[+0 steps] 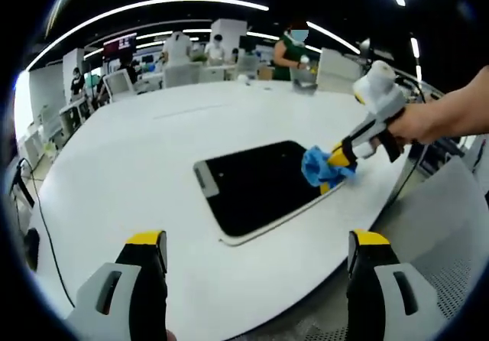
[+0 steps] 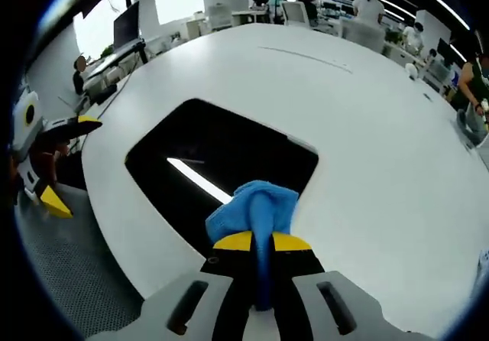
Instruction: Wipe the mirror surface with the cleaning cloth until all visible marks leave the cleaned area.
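One dark mirror [image 1: 260, 186] lies flat on the big white table [image 1: 153, 150]. In the left gripper view it sits near the middle, a little toward 3 o'clock. It has a thin white edge and rounded corners. In the right gripper view the mirror [image 2: 221, 161] is just ahead of the tool, and a long bright light shows in its glass. I cannot tell if any marks are on the glass, because it looks so dark.

The blue cleaning cloth [image 2: 256, 207] is bunched up in a ball. The right tool [image 2: 261, 241] has its yellow tips closed tight on the cloth. The cloth rests on the mirror at the edge closest to that tool. In the left gripper view the cleaning cloth [image 1: 322, 165] sits on the mirror's 3 o'clock end, and the right tool [image 1: 340, 157] comes in from 2 o'clock with a person's hand [image 1: 416, 123] around its handle.

The left tool [image 1: 258, 241] holds nothing. Its two jaws stand wide apart at 6 o'clock in its own view, over the near edge of the table. In the right gripper view the left tool [image 2: 65, 161] shows at 9 o'clock, off the side of the table.

Far behind the table there are people [image 1: 290, 50], chairs [image 1: 182, 73] and screens [image 1: 120, 45] in a big room.
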Motion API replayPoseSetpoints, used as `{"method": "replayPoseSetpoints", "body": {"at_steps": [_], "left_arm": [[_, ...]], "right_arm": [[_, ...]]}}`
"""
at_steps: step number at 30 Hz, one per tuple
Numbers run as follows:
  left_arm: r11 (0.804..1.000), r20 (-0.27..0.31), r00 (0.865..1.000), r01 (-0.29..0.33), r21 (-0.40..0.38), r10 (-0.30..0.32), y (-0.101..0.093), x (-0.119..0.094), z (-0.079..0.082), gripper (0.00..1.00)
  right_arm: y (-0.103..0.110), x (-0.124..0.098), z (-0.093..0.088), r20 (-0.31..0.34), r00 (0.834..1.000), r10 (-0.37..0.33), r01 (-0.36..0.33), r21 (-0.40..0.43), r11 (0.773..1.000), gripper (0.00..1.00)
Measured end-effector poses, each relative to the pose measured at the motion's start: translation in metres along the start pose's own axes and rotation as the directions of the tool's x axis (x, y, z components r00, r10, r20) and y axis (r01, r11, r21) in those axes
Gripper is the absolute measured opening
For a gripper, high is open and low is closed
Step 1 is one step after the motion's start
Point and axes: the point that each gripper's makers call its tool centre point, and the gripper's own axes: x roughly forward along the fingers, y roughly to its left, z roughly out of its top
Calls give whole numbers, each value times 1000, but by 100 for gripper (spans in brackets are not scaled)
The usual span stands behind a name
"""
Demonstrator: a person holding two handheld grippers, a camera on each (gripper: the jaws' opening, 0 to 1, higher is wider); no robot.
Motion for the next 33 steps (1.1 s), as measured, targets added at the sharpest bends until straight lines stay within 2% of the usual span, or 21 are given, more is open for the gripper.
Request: {"method": "replayPoseSetpoints", "body": {"at_steps": [2,4,8,10,11,13,14,16,20,22,24,25,26,27,29,30,33], "left_arm": [[1000,9,1000,-3,-17,3,1,0,1,99],[1000,40,999,1,-31,1,1,-2,6,99],[999,46,999,-15,-44,17,6,-2,7,99],[1000,67,998,-11,3,10,6,-2,11,96],[999,103,995,-6,31,3,5,-3,17,93],[1000,85,996,8,-6,-8,2,-3,13,94],[1000,52,999,-14,-28,15,6,-2,7,96],[999,59,998,-9,-33,11,7,-1,8,99],[999,59,998,9,-36,-7,3,-1,7,99],[999,61,998,-6,-52,9,6,-2,7,99],[998,62,998,23,-63,-19,0,-1,8,99],[995,62,998,30,-97,-24,-2,-1,8,99],[992,46,999,10,-129,-4,2,-1,6,99],[993,26,1000,-8,-115,11,5,-1,3,99],[993,45,999,-3,-121,8,4,-1,7,99],[996,36,999,-15,-92,18,4,-1,7,99],[997,25,1000,10,-81,-8,-1,-3,8,99]], "right_arm": [[2,-1,-1,-8,1000,-6,6,4,1000,2],[1,-1,-1,-8,1000,-7,7,-3,1000,2],[6,-4,-5,-12,1000,13,-14,-18,1000,2],[6,-4,-5,-9,1000,21,-21,-33,999,2],[6,-4,-5,-8,1000,27,-27,-45,999,2],[8,-5,-7,-22,999,42,-43,-57,997,2],[9,-5,-8,-29,999,45,-47,-75,996,2],[9,-5,-7,-43,998,48,-52,-82,995,2],[9,-5,-8,-51,997,60,-64,-80,995,2],[9,-6,-9,-39,997,61,-63,-59,996,2],[9,-6,-9,-17,999,43,-43,-19,999,2],[9,-6,-9,-2,999,36,-36,2,999,2],[9,-6,-9,19,999,31,-31,26,999,2],[8,-7,-9,28,999,25,-26,31,999,2],[9,-8,-10,47,999,16,-17,25,1000,2],[9,-7,-9,60,998,5,-4,-4,1000,2],[10,-7,-10,74,997,-8,9,-14,1000,2]]}}
